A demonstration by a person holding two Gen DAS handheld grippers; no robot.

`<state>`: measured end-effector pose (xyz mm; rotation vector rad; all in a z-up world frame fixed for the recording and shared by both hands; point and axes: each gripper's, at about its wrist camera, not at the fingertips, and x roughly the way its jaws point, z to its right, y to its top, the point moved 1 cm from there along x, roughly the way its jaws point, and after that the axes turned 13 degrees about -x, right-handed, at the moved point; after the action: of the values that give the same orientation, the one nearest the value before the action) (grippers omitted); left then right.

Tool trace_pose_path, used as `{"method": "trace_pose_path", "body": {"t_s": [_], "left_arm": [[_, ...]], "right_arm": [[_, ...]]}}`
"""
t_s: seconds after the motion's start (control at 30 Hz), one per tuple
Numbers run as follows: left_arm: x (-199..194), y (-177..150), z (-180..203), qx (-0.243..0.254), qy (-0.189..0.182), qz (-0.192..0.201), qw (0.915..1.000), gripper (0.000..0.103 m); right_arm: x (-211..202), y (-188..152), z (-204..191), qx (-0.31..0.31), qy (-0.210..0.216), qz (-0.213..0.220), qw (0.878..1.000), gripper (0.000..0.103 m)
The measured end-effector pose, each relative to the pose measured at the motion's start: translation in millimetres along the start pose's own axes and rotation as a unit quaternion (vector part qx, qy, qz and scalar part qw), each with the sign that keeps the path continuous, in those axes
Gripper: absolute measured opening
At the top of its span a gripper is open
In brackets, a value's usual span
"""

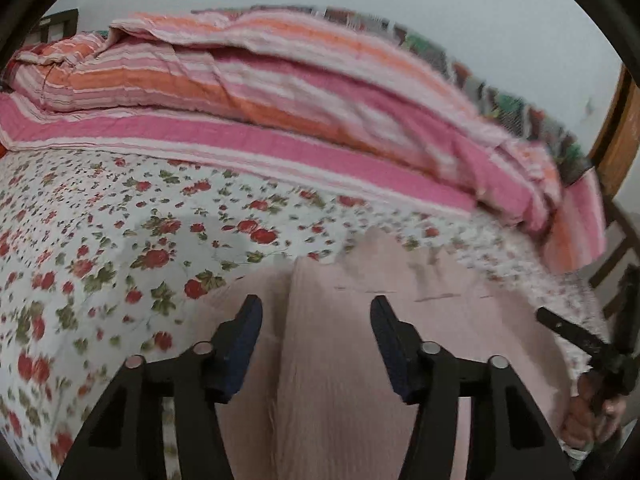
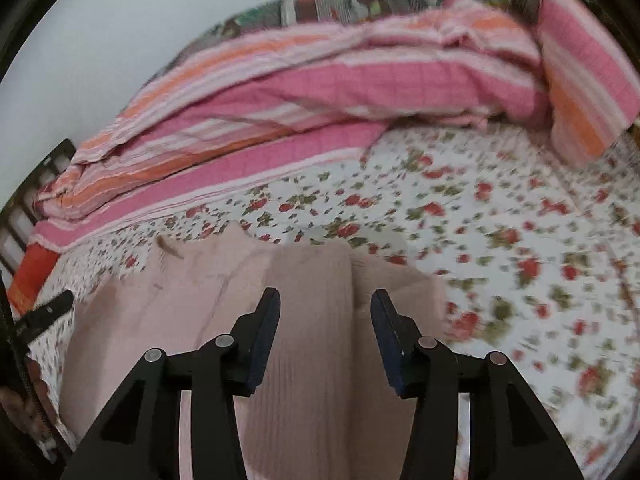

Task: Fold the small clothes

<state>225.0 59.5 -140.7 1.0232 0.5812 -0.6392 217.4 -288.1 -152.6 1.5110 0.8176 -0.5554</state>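
I am hovering my left hand-held gripper (image 1: pixel 316 320) and right hand-held gripper (image 2: pixel 325 312), both released, over the pink garment (image 1: pixel 344 360) beneath them, judging the next fold needs fresh edge grips.

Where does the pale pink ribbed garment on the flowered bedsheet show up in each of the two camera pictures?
Left wrist view: the pale pink ribbed garment fills the lower middle, under the open left gripper.
Right wrist view: it lies lower middle to lower left, under the open right gripper.
Shared landmark: the pink and orange striped quilt bunched behind it.
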Motion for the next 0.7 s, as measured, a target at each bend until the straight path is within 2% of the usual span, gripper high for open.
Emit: {"method": "trace_pose_path", "body": {"t_s": [0.07,0.13,0.17,0.23,0.3,0.4,0.47,0.57,0.67,0.7], "left_arm": [[15,-5,-3,0.003,0.017,-0.005,0.9998,0.043],[24,-11,-11,0.003,0.019,-0.002,0.9998,0.025],[27,-13,-14,0.001,0.017,-0.006,0.9998,0.011],[25,-10,-17,-0.008,-0.003,-0.004,1.0,0.007],[14,-7,-21,-0.016,-0.026,0.022,0.9993,0.007],[4,-3,-27,-0.026,-0.047,0.041,0.9977,0.007],[10,-3,-29,-0.026,-0.034,0.032,0.9986,0.007],[24,-6,-28,-0.024,-0.015,0.009,0.9996,0.007],[24,-7,-27,-0.016,-0.023,0.005,0.9996,0.008],[23,-7,-27,-0.016,-0.027,0.006,0.9995,0.009]], "right_arm": [[15,-5,-4,-0.012,-0.011,-0.014,1.0,0.047],[24,-11,-7,-0.026,-0.027,-0.016,0.999,0.041],[25,-11,-9,-0.032,-0.032,-0.012,0.999,0.033],[23,-9,-12,-0.043,-0.03,-0.002,0.999,0.006],[14,-6,-14,-0.047,-0.023,0.026,0.998,0.006],[0,-1,-9,-0.031,-0.007,0.076,0.997,0.006],[5,0,-6,-0.023,-0.007,0.066,0.998,0.006],[33,-3,-2,-0.013,-0.037,0.007,0.999,0.006],[26,-3,-5,-0.022,-0.056,0.019,0.998,0.01],[22,-3,-7,-0.027,-0.065,0.026,0.997,0.015]]}}
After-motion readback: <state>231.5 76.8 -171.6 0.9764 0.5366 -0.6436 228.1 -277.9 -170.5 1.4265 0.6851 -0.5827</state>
